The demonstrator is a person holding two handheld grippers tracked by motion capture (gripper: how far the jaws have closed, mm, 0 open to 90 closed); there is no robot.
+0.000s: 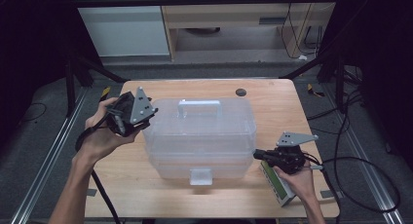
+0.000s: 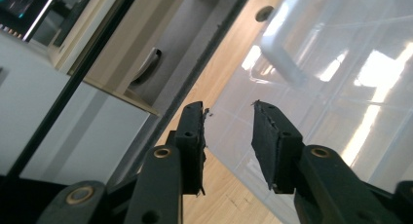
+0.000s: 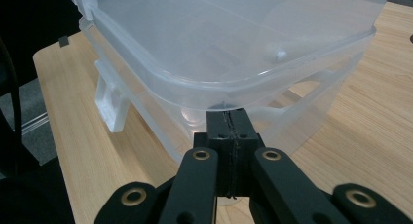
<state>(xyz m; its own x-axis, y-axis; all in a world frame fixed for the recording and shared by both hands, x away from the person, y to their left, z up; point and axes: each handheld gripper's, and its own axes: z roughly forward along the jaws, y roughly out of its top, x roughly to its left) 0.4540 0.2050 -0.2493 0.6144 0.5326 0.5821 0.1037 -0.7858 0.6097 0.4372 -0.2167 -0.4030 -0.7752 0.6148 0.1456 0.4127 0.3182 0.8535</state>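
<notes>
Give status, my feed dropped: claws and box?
Left claw open at clear box lid corner. Right claw shut, tips against box rim. Front latch down. Nothing in the way.

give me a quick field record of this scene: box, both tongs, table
box: clear plastic storage box with lid and top handle, front latch hanging down
left tongs: jaws apart at the box's left upper corner, nothing pinched between them
right tongs: jaws shut together, tips at the box's right side under the lid rim
table: light wooden top, dark round hole near the far edge
other: green-and-white device by the right hand
</notes>
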